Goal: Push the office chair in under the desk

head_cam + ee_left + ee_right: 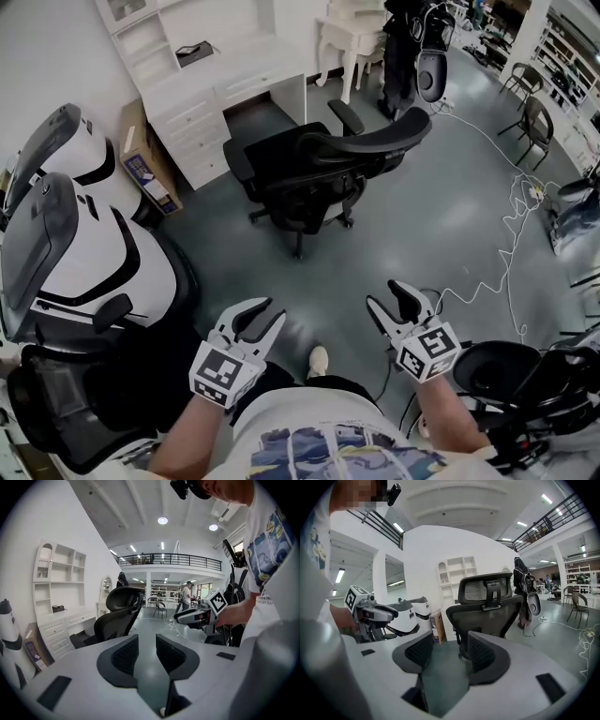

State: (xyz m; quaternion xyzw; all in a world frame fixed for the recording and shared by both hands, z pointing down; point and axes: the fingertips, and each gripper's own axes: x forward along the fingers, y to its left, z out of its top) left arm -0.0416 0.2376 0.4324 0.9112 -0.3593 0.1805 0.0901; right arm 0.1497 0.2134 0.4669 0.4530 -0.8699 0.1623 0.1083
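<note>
At far left, two white-and-black machines side by side. Beside them, one cardboard box leaning by the drawers, blue label too small to read. Then one white desk with an open knee space. Low in front, left tool with jaws narrowly apart, nothing between. One black office chair out on the floor before the desk opening, not tucked in, well apart from both tools. Right tool with jaws wider, empty. One white cable trailing on the floor. Two dark chairs at far right.
</note>
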